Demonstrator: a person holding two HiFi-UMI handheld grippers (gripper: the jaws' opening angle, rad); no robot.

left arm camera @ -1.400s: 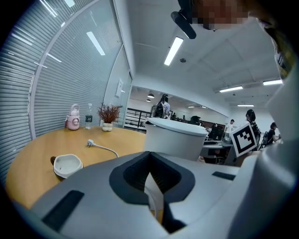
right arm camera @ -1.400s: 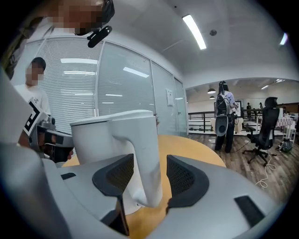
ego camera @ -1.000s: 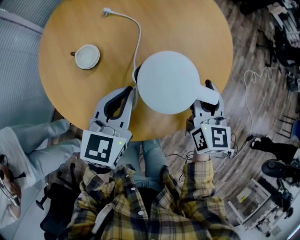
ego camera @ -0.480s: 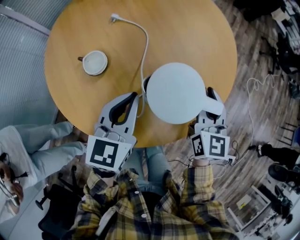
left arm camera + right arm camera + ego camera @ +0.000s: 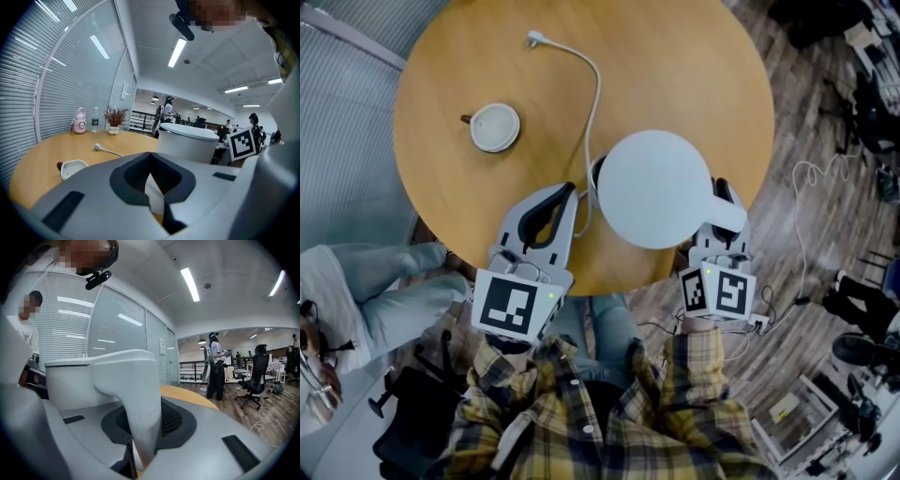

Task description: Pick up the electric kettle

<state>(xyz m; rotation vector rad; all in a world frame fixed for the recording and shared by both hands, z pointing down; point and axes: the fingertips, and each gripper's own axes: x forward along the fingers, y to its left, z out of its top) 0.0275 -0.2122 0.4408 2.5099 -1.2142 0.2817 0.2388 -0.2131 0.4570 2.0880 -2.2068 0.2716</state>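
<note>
Kettle first: the white electric kettle (image 5: 652,187) is on the near right part of the round wooden table (image 5: 675,56), close to the edge by our body, with its flat lid turned up toward the head view. Its handle (image 5: 724,208) juts out to the right and toward us. Our right gripper (image 5: 724,199) has just been closing, and its jaws now stand narrow, pressed on that handle. In the right gripper view the handle (image 5: 136,394) fills the dark padded hollow between them, with the kettle body (image 5: 70,385) just behind. We cannot tell whether the kettle rests on the wood or hangs clear of it.

Our left gripper (image 5: 570,192) lies just beside the kettle on its left, touching nothing that we can see. Its jaws are drawn together at the tips, leaving only a thin slit. A pale strip shows through that slit in the left gripper view, and we cannot say what it is.

A white cord (image 5: 598,94) runs from the kettle's left side across the table to a loose plug (image 5: 534,38) near the far edge. A white cup (image 5: 495,127) with a brown handle stands well apart on the left. In the left gripper view a pink bottle (image 5: 79,121) and a small potted plant (image 5: 114,123) stand at the table's far side by the glass wall. Our plaid sleeve (image 5: 703,366) leads up to the right gripper's marker cube.
</note>
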